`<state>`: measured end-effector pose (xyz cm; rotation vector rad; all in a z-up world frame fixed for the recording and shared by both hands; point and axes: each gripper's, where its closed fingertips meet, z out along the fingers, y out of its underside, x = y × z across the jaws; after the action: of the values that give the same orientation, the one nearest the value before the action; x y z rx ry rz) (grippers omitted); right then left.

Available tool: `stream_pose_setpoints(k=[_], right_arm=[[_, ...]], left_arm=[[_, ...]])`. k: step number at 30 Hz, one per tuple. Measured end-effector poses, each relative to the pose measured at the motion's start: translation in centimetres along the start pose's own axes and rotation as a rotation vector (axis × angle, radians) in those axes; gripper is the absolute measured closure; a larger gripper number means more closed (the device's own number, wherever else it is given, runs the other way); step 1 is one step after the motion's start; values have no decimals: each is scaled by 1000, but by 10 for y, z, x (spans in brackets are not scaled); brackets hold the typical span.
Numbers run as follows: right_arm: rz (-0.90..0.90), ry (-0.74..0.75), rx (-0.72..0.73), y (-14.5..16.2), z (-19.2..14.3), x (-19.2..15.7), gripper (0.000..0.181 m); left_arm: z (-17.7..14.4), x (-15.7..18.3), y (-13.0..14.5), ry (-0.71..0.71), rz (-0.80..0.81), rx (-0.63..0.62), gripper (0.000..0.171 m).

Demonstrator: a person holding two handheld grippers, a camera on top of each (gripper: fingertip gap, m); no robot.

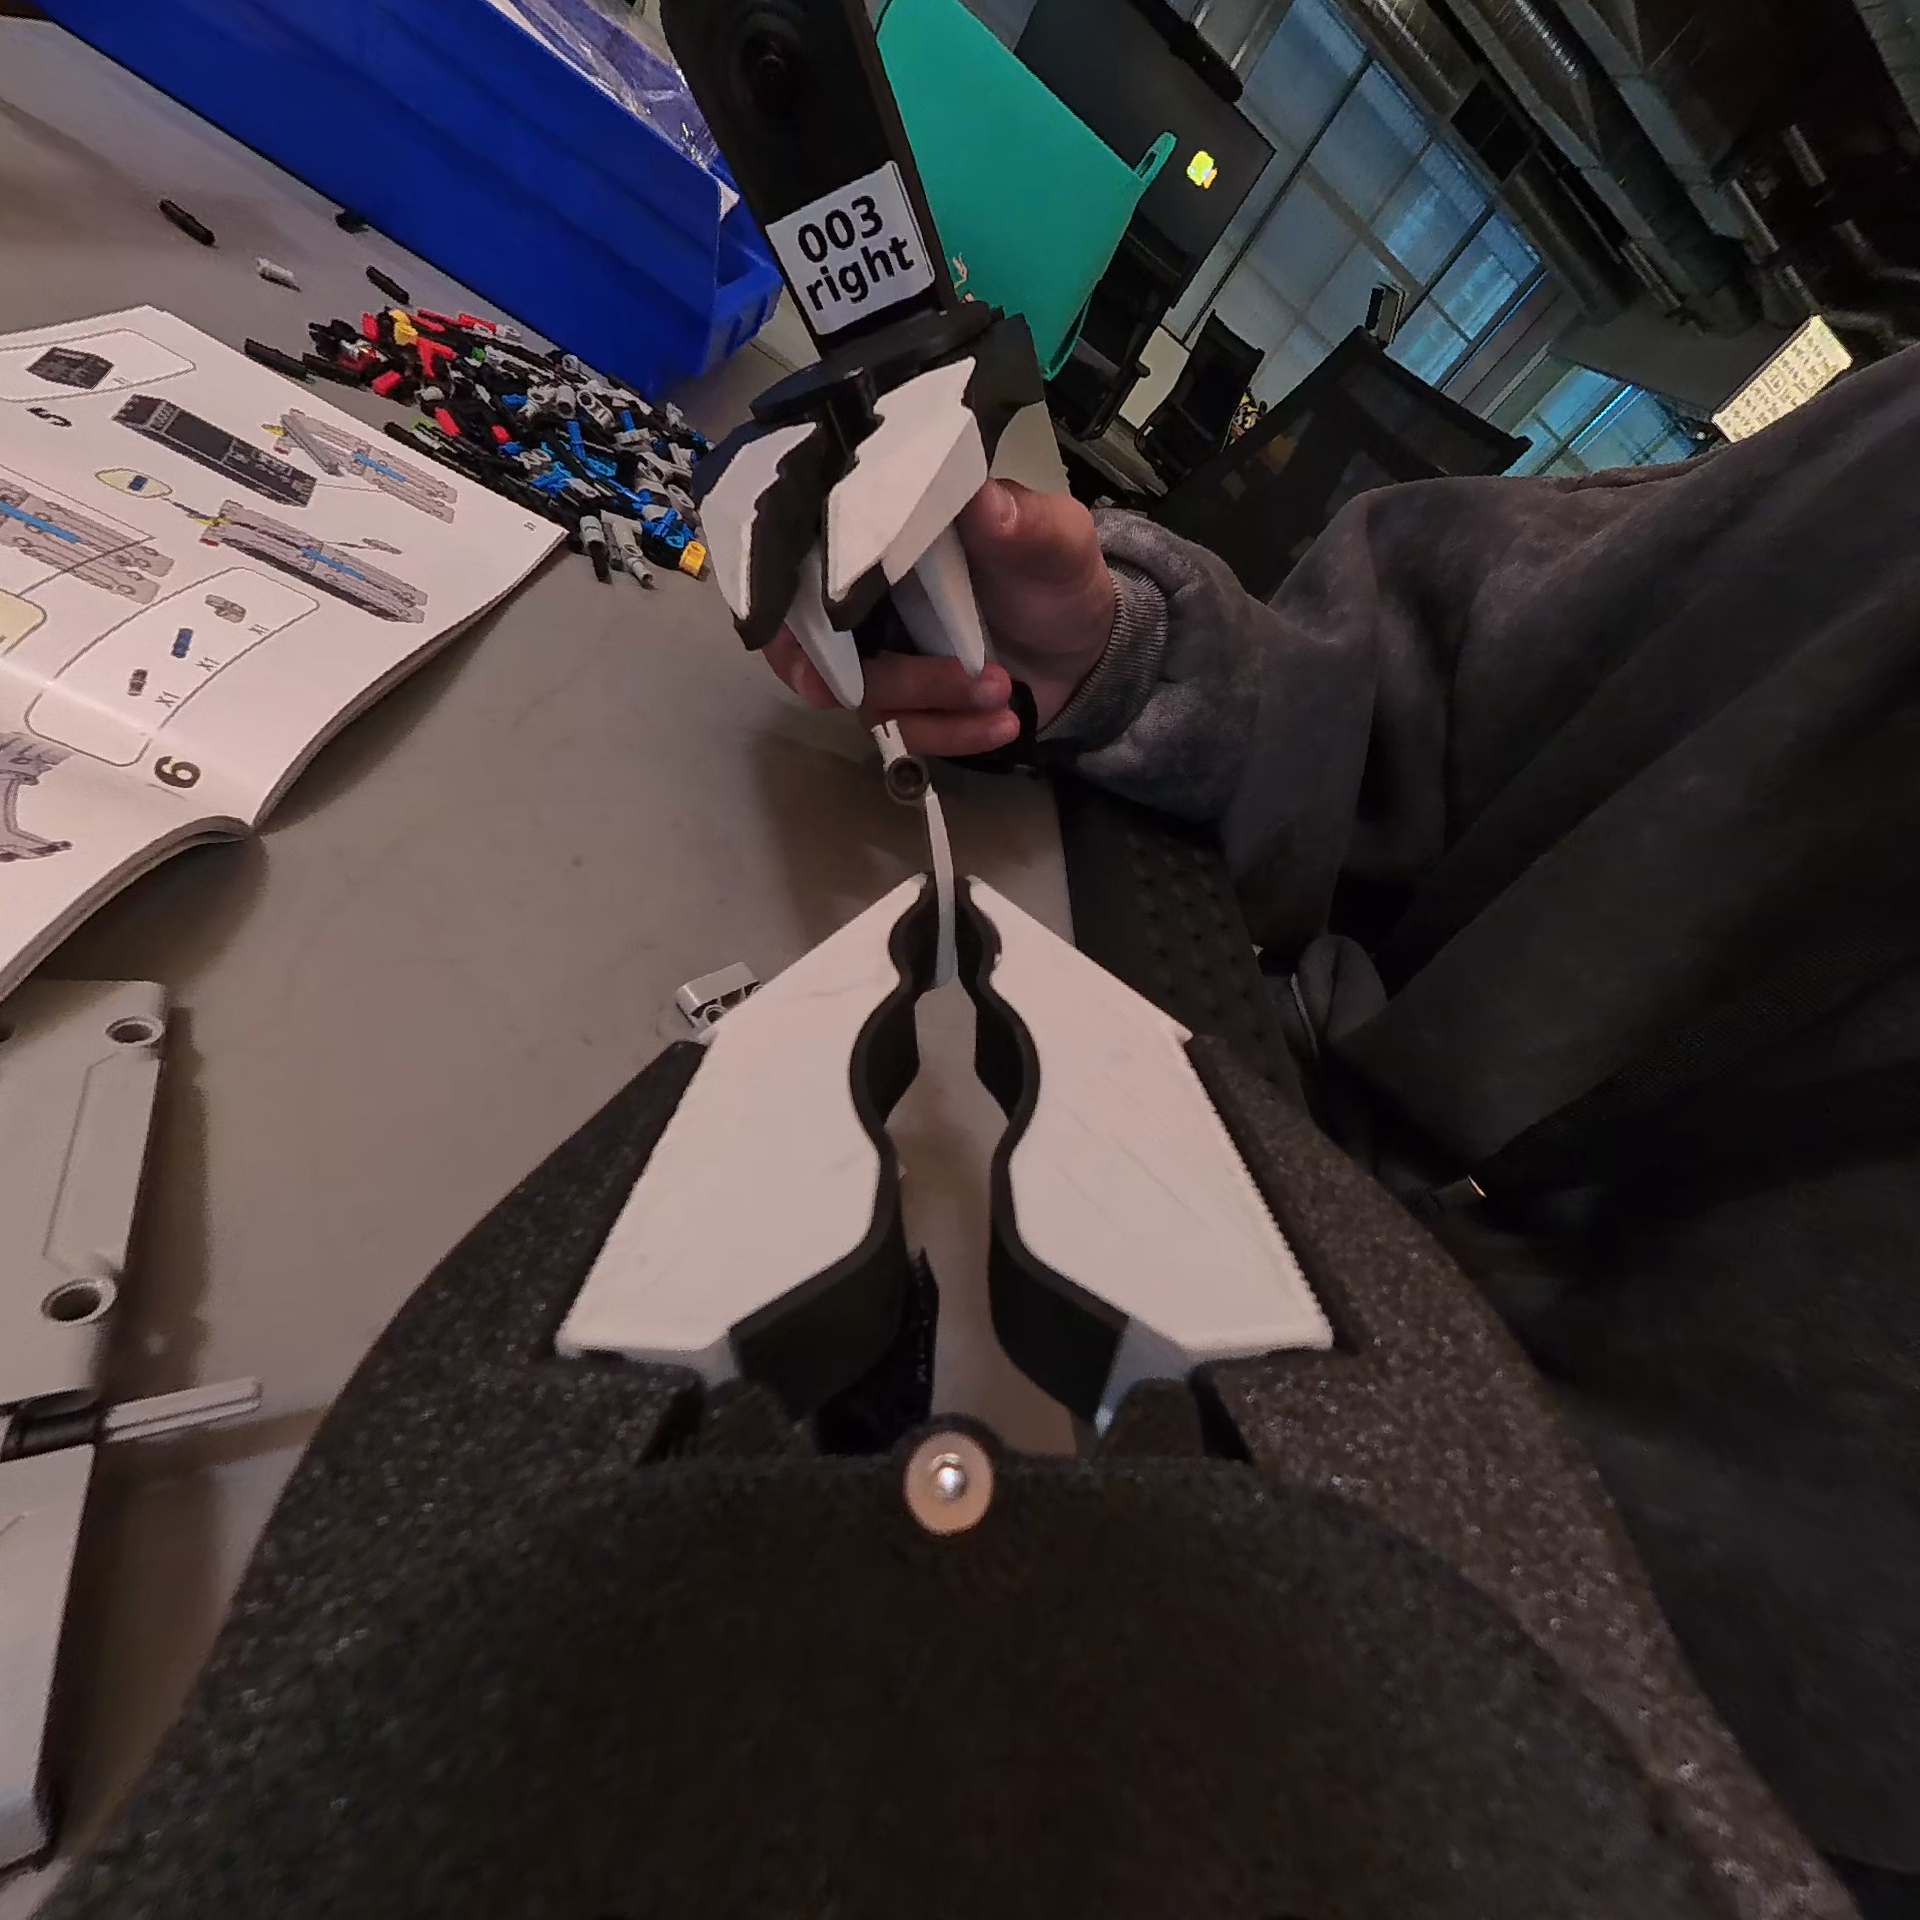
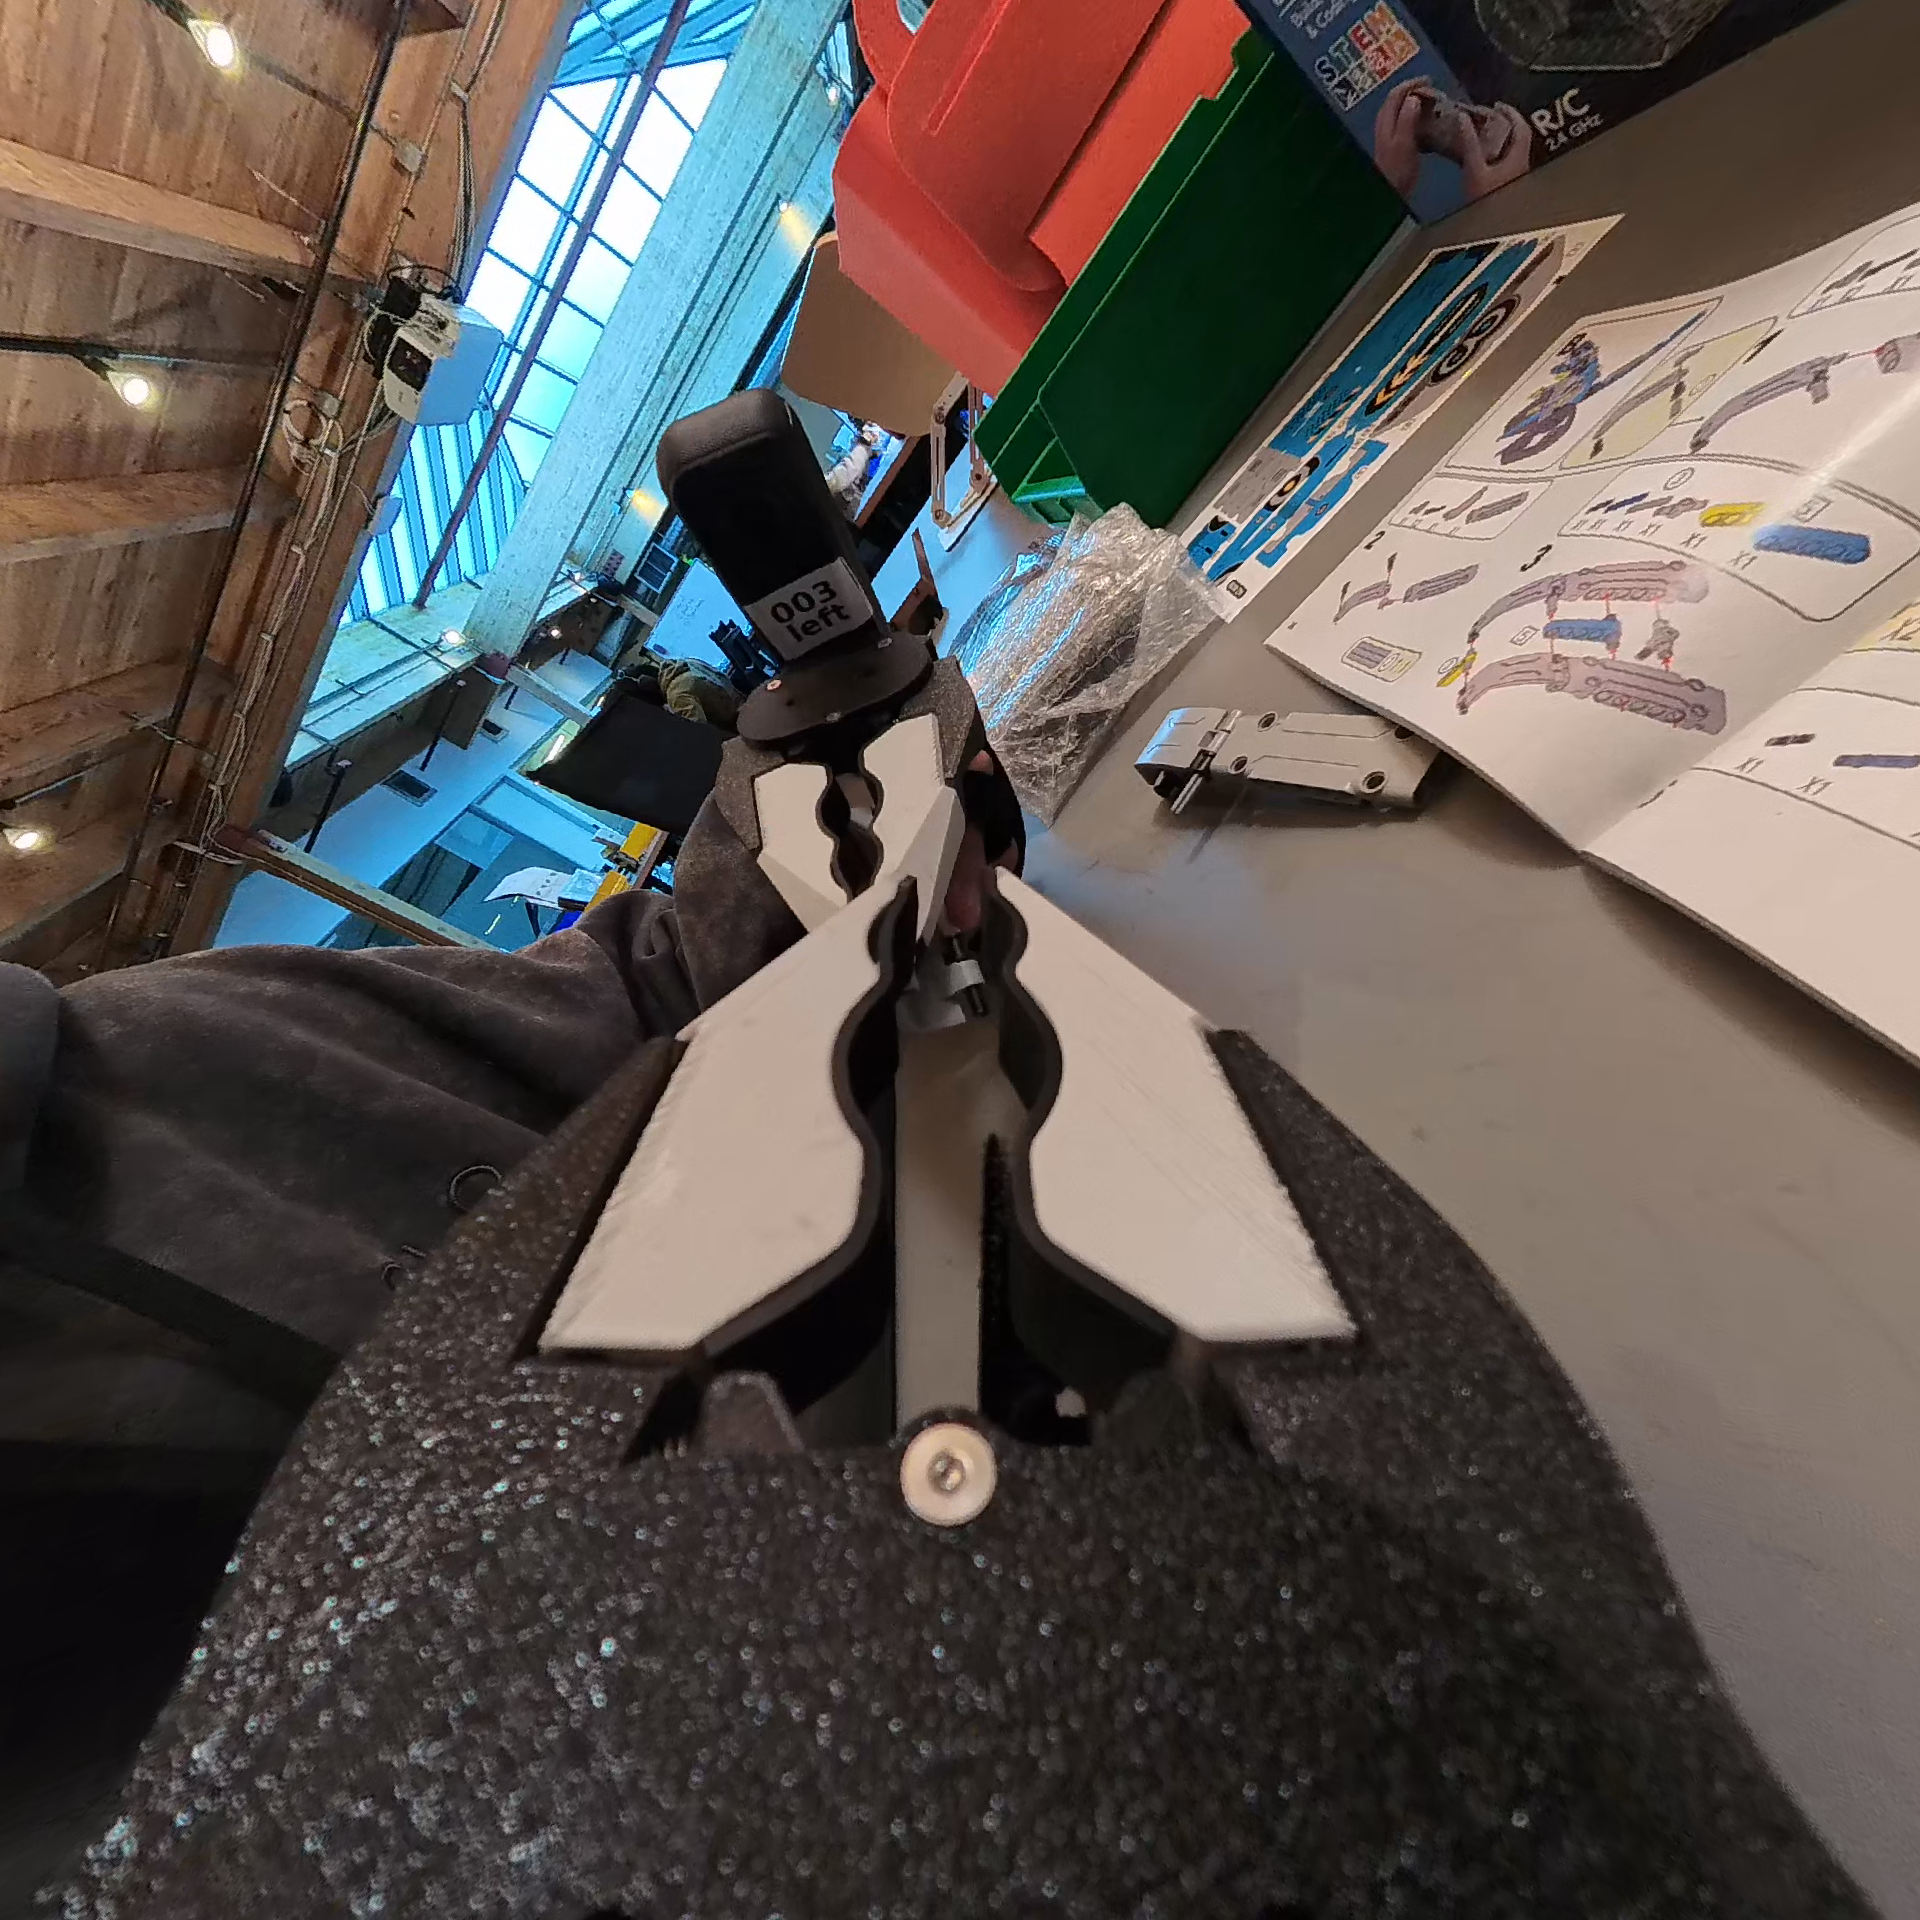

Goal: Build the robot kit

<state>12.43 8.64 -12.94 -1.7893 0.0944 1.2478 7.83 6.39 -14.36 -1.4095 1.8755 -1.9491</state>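
My left gripper [image 1: 944, 891] is shut on a thin white curved strip [image 1: 941, 862] at its fingertips. The strip runs up to a small grey connector [image 1: 903, 775]. My right gripper [image 1: 912, 681] comes down from above, held by a hand in a grey sleeve, with its tips at the connector. In the right wrist view my right gripper [image 2: 953, 883] has the grey connector with a black pin [image 2: 948, 989] between its fingers, and its jaws are narrow around the piece. The left gripper [image 2: 871, 894] faces it tip to tip, just above the grey table's near edge.
An open instruction booklet [image 1: 208, 582] and a pile of small coloured parts [image 1: 540, 436] lie beyond, with a blue bin [image 1: 468, 156] behind. A grey panel [image 1: 73, 1195] and a small grey beam [image 1: 717, 992] lie nearby. A grey hinged part [image 2: 1288, 769], plastic bag [image 2: 1081, 613] and green bin [image 2: 1174, 343] also show. The gap from one gripper's tips to the other's is roughly 6 cm.
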Motion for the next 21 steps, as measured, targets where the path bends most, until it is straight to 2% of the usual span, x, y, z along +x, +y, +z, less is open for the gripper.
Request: stream_pose_setpoints(k=[16, 19, 21], right_arm=[[2, 6, -8, 1, 0, 1, 171], [-104, 125, -95, 14, 2, 14, 171], [-305, 291, -219, 31, 4, 30, 168]], left_arm=[[-3, -3, -3, -12, 1, 11, 170], [-13, -8, -5, -59, 24, -7, 170], [-21, -13, 5, -119, 75, -92, 170]])
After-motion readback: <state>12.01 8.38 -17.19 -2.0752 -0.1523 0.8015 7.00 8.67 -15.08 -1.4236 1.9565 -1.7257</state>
